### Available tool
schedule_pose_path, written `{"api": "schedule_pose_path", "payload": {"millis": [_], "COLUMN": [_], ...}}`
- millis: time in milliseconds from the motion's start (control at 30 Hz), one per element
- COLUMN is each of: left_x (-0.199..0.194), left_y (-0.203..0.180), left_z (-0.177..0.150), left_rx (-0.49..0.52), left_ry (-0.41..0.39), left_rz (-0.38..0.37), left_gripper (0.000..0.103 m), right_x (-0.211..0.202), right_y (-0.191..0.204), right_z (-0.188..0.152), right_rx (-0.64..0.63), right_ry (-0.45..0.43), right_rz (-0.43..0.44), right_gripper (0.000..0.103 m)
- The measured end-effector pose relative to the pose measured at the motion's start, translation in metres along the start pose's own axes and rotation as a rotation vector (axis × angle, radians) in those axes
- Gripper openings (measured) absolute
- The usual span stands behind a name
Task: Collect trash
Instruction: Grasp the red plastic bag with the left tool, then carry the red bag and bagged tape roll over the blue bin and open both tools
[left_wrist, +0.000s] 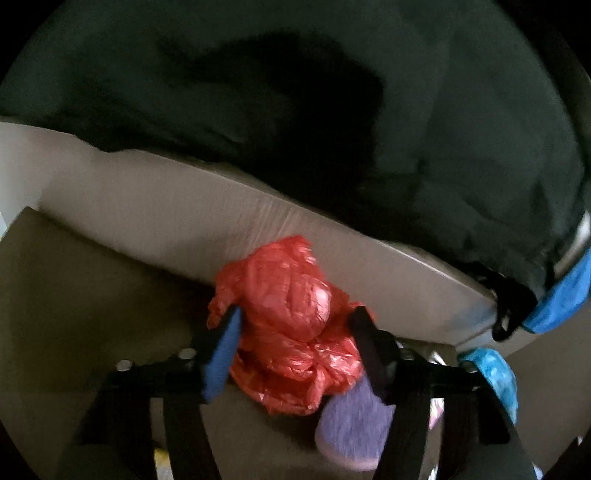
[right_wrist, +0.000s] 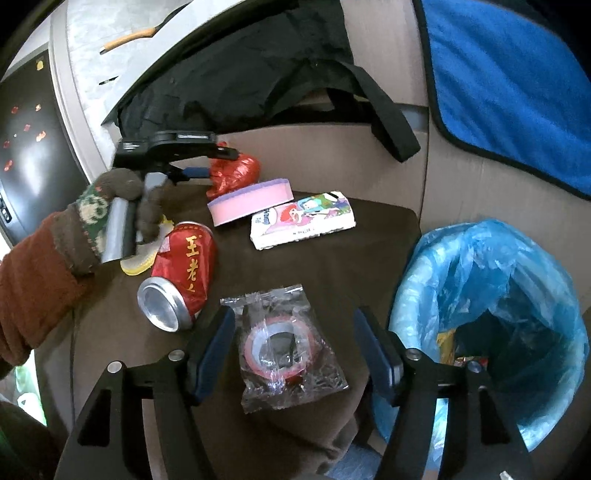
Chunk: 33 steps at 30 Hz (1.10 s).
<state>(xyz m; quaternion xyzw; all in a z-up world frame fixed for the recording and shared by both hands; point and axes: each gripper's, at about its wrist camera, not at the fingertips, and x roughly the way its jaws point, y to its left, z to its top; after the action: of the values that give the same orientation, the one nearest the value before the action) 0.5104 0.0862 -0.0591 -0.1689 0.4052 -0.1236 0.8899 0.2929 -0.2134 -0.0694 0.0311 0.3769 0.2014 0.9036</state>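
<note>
Left gripper (left_wrist: 295, 328) straddles the crumpled red plastic bag (left_wrist: 291, 325); fingers sit against both flanks, looks clamped on it, though blur keeps me from being sure of firm contact. In the right wrist view that bag lies at about 11 o'clock, at the far edge of the brown table (right_wrist: 332, 258), just behind the sponge (right_wrist: 251, 199).

Right gripper (right_wrist: 293, 350) is spread wide, holding nothing, poised over the clear packet with a red tape roll (right_wrist: 284, 347), which sits dead ahead at 12 o'clock between the tips. Packet's long axis runs roughly 11 to 5. Right hand is plainly the nearer one for it.

Blue-lined bin (right_wrist: 491, 317) at 3 o'clock of the right gripper, just beside the table.

Count: one red bag, one packet, one crushed red can (right_wrist: 181, 273), one sponge, one tissue pack (right_wrist: 303, 219), one bin.
</note>
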Motion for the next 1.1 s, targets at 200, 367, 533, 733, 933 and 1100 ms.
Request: {"api": "schedule_pose_path", "payload": {"millis": [200,367,533,733,933,1100], "left_x": [-0.081,-0.161,-0.198,-0.206,-0.204,-0.202], "left_y": [0.006,0.001,0.005,0.008,0.013,0.007], "left_z": [-0.030,-0.065,-0.094,-0.116,-0.122,-0.125], "left_rx": [0.016,0.048,0.056,0.025,0.004,0.015], "left_ry": [-0.123,-0.246,-0.254,-0.227,-0.202,-0.195], "left_rz": [-0.031,0.006,0.013,0.022,0.019,0.020], "left_gripper": [0.054,0.054,0.054,0.054,0.054,0.054], "right_x": [0.002,0.003,0.016,0.032,0.044,0.044], "right_y": [0.014,0.023,0.035,0.026,0.022,0.023], "right_z": [-0.007,-0.012,-0.019,-0.024,-0.023,-0.023], "right_rx": [-0.042,-0.102,-0.249,-0.294,-0.289,-0.279], "right_ry": [0.023,0.045,0.071,0.057,0.093,0.100], "right_rz": [0.017,0.037,-0.005,-0.014,0.044,0.042], "right_gripper": [0.064,0.064,0.064,0.064,0.067,0.061]}}
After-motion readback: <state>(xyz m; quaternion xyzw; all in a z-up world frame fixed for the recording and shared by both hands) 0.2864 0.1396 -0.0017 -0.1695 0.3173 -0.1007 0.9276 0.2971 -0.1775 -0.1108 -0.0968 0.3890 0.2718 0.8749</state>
